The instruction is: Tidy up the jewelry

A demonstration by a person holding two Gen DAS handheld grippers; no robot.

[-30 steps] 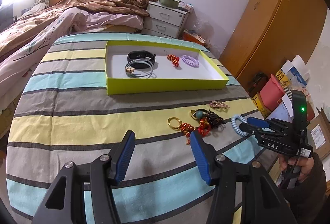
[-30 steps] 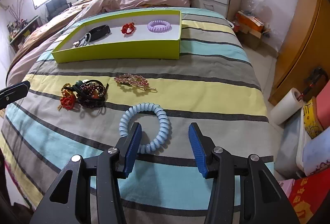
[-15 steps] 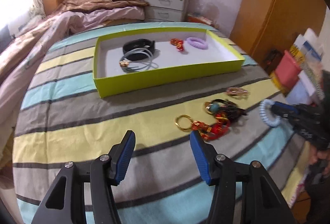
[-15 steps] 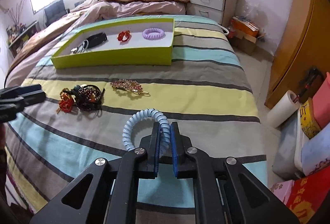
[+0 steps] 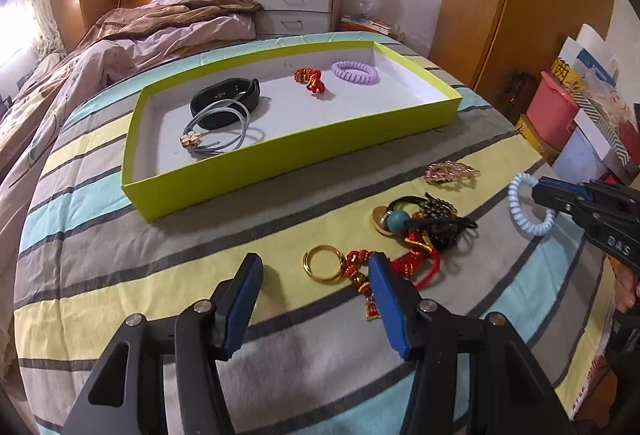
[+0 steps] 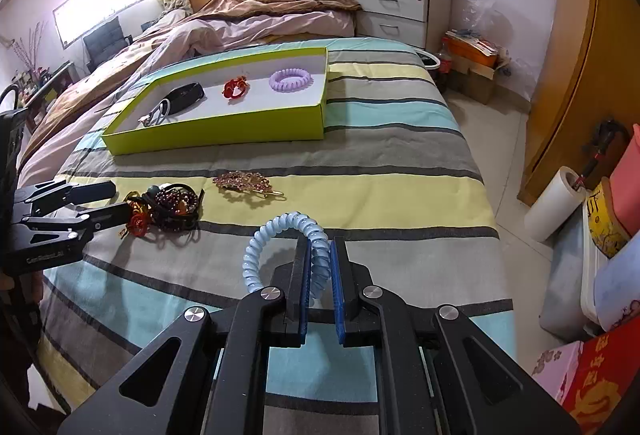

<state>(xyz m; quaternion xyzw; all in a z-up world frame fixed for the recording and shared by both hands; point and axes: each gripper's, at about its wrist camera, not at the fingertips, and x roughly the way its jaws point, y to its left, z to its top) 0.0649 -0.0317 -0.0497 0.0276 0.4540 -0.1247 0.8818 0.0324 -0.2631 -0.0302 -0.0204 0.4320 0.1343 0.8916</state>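
Holding the blue coil [image 6: 288,235] pinched in the right gripper [image 6: 320,271], jaws nearly shut, we should lift it clear and carry it far-left to the box [image 6: 216,131]; left gripper [image 5: 316,299] jaws wide, empty.

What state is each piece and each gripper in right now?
Blue coil hair tie: clamped, lifted.
Right gripper: shut on it.
Left gripper: open, empty, above the gold ring charm.
Green tray: open, holding four pieces.
Purple coil hair tie: in the tray.
Rhinestone clip: loose on the bedspread.
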